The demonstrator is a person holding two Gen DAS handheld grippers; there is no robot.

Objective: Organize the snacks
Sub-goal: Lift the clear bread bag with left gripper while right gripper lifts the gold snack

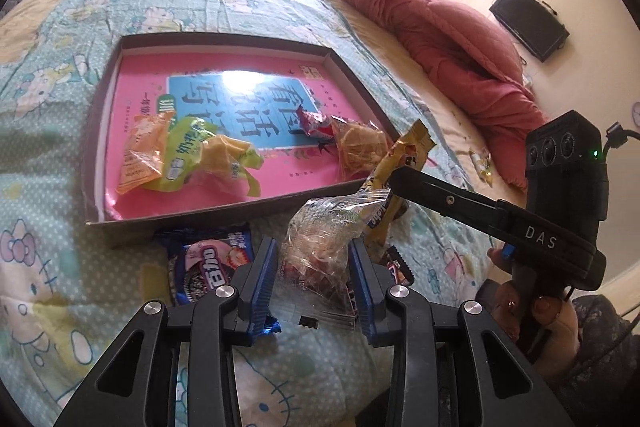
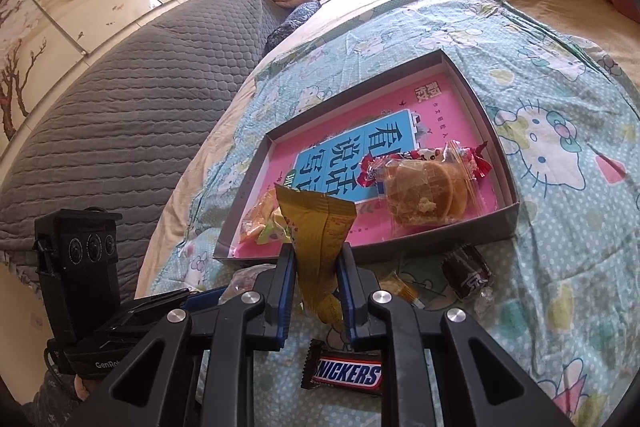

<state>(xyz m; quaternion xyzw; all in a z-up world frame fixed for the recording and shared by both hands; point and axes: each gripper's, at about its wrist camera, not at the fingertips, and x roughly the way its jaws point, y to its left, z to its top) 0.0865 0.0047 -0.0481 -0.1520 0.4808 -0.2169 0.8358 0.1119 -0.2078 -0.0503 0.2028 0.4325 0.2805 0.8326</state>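
Note:
In the left wrist view my left gripper (image 1: 313, 245) is shut on a clear plastic snack packet (image 1: 320, 227), held just above the bedspread in front of the tray (image 1: 96, 155). To its right, my right gripper (image 1: 396, 179) pinches a yellow wrapper (image 1: 404, 155) near the tray's near right corner. The right wrist view shows the same grip: my right gripper (image 2: 316, 251) is shut on the yellow wrapper (image 2: 320, 223), which stands up between the pads. The shallow tray (image 2: 400, 247) has a pink book as its floor and holds several packets, among them a clear-wrapped cake (image 2: 424, 191).
An Oreo packet (image 1: 208, 263) lies left of my left gripper. A Snickers bar (image 2: 346, 373) and a brown wrapped candy (image 2: 466, 275) lie on the Hello Kitty bedspread (image 2: 560, 147). A pink quilt (image 1: 440, 39) is bunched at the right, a grey headboard (image 2: 120, 99) at the left.

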